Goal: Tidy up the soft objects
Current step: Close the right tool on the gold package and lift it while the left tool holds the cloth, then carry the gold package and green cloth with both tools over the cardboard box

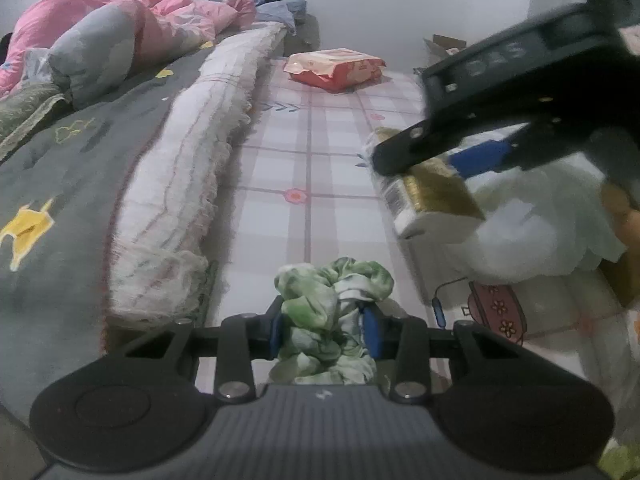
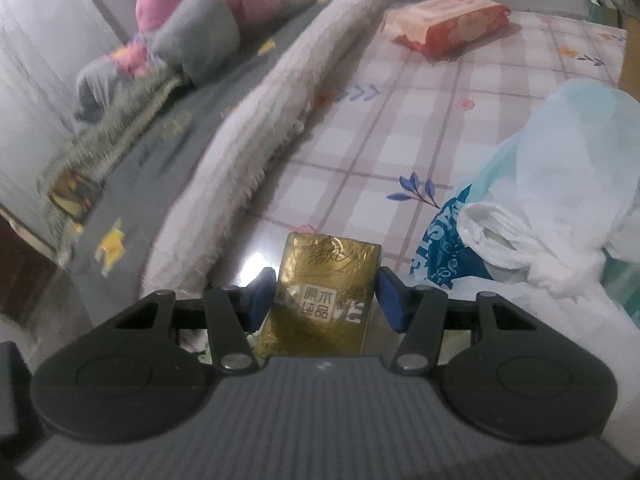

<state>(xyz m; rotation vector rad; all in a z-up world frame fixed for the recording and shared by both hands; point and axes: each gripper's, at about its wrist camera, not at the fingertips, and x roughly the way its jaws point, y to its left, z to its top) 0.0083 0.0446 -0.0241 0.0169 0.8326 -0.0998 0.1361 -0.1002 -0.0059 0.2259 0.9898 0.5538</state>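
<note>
A plaid oilcloth with small flowers covers the counter [image 1: 320, 184], which is pushed up against a bed [image 1: 60, 168] with a grey star-patterned cover. A pink quilt [image 1: 132, 12] is bunched at the far end of the bed, and a frayed white blanket [image 1: 192, 152] runs along the bed's edge beside the counter.

Close to me, the left tongs [image 1: 326, 330] are closed on a green-and-white scrunchie [image 1: 334, 304]; its ruffled cloth bulges out in front of and behind the blue pads [image 1: 371, 330], at the near edge of the counter.

The right tongs [image 2: 326, 300] straddle a gold tissue pack [image 2: 328, 296] with printed characters on its wrapper. The left blue pad sits against the pack's side; on the other side a sliver of gap seems to show, though the pack is carried tilted above the cloth in the left camera's view, so I take it as gripped.

Just right of the pack lies a heap of white plastic bags [image 2: 560, 184], one with blue lettering. At the far end of the counter, well apart from everything else, rests a red-and-pink wipes packet [image 1: 336, 68]. A cardboard box [image 1: 444, 46] stands beyond the counter's far corner.
</note>
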